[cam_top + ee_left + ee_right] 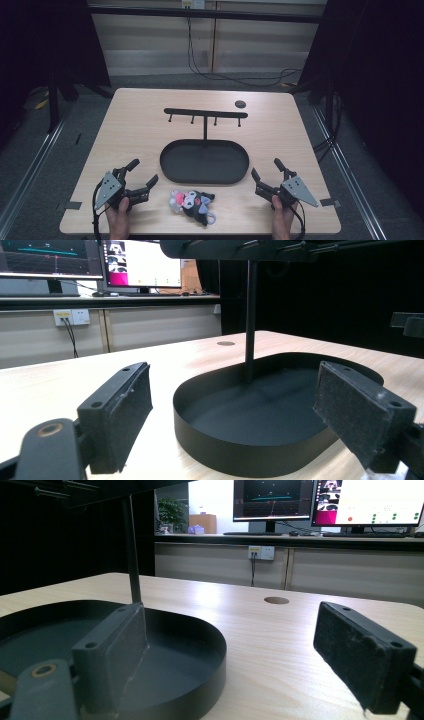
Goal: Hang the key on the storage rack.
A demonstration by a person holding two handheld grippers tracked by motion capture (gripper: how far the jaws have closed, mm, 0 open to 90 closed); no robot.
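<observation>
Pale wood-grain table top seen from the high view, holding one black oval metal tray near the middle. A thin post rises from the tray's far edge to one black crossbar with four small pegs. The tray's dark floor looks bare. One small dark round disc sits on the wood beyond the crossbar's right end. One small plush toy, black with a white face, a pink patch and a pale loop at its lower end, lies on its side on the table just in front of the tray, between the two grippers and touching neither. One left gripper and one right gripper rest at the near corners, each held by a hand at the bottom edge, each with its two black jaws spread wide and nothing between them.

From the left gripper view, two black padded jaws stand far apart at the bottom corners, with the oval tray on the wood between and beyond them, its post standing upright. Two monitors glow on a far desk.

From the right gripper view, the two jaws are likewise wide apart with only bare table between. The tray lies behind the left jaw, and the round disc lies farther off.
</observation>
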